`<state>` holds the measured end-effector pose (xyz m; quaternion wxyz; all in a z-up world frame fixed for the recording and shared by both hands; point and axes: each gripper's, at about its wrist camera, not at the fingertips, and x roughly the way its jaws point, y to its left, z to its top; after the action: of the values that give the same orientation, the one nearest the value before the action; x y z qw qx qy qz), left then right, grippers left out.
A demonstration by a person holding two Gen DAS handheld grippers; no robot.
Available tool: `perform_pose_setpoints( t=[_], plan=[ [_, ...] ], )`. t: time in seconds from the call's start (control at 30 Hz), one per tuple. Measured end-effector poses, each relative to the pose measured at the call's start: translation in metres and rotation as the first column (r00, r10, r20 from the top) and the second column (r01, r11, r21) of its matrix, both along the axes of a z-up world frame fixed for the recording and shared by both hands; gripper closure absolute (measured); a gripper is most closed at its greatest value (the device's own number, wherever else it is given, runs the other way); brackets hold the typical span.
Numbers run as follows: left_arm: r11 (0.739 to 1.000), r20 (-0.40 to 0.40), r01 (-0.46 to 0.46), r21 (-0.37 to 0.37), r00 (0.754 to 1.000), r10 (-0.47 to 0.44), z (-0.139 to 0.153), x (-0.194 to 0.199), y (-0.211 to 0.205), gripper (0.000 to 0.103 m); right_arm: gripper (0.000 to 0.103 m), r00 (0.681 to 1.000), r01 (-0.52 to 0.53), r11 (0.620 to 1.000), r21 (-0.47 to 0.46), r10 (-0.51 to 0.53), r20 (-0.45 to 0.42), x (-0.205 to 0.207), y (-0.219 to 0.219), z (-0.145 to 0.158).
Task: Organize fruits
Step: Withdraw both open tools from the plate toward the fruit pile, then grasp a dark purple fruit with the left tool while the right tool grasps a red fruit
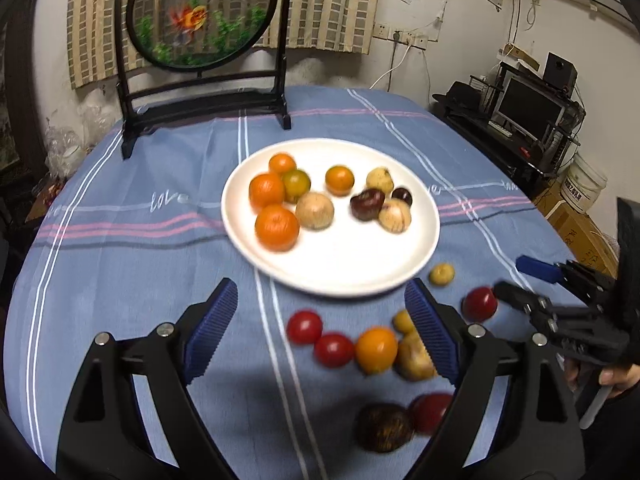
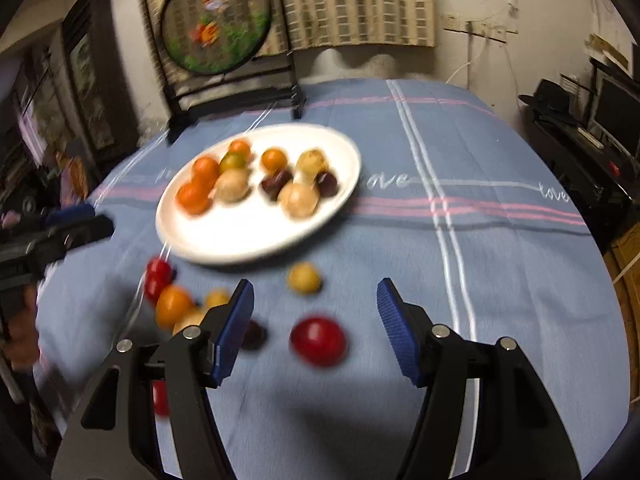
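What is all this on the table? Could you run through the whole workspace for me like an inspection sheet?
Surface: round table under a blue striped tablecloth.
Job's things: white plate holding nine fruits, oranges grouped at its left; more loose fruit lies on the cloth in front, including a red fruit and a small yellow fruit.
Clutter: framed goldfish screen standing behind the plate.
Grippers: left gripper open and empty above the loose fruit; right gripper open, the red fruit between its fingers but not touched.
Cables: white cables hang from wall sockets, off the table.
Surroundings: monitor on a dark rack, white bucket, curtain on the wall.
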<state>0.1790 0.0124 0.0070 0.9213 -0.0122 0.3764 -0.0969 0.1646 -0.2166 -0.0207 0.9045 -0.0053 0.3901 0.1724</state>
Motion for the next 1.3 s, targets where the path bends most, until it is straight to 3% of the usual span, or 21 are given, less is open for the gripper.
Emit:
perform_pose_setpoints(
  t=[0.2, 0.43, 0.73, 1.17, 1.3],
  plan=[
    [1.0, -0.054, -0.013, -0.009, 0.998, 0.013, -0.025, -0.021, 0.007, 0.015, 0.038, 0.993, -0.113, 0.993, -0.029, 0.113, -0.02, -0.047, 0.013, -0.017],
    [0.999, -0.111, -0.037, -0.022, 0.993, 0.034, -0.047, -0.032, 0.018, 0.014, 0.038, 0.979, -0.197, 0.978, -0.065, 0.193, -0.062, -0.072, 0.035, -0.028],
    [0.999, -0.125, -0.034, -0.001, 0.992, 0.034, -0.055, -0.043, 0.022, 0.014, 0.038, 0.964, -0.255, 0.963, -0.091, 0.246, -0.1, -0.072, 0.06, -0.036],
    [0.997, -0.144, -0.072, 0.004, 0.987, 0.072, -0.062, -0.043, 0.036, 0.014, 0.039, 0.96, -0.26, 0.955, -0.14, 0.24, -0.141, -0.045, 0.091, -0.043],
    [0.997, -0.145, -0.082, 0.007, 0.986, 0.082, -0.061, -0.043, 0.041, 0.014, 0.055, 0.954, -0.28, 0.954, -0.11, 0.264, -0.143, -0.04, 0.095, -0.042]
  ],
)
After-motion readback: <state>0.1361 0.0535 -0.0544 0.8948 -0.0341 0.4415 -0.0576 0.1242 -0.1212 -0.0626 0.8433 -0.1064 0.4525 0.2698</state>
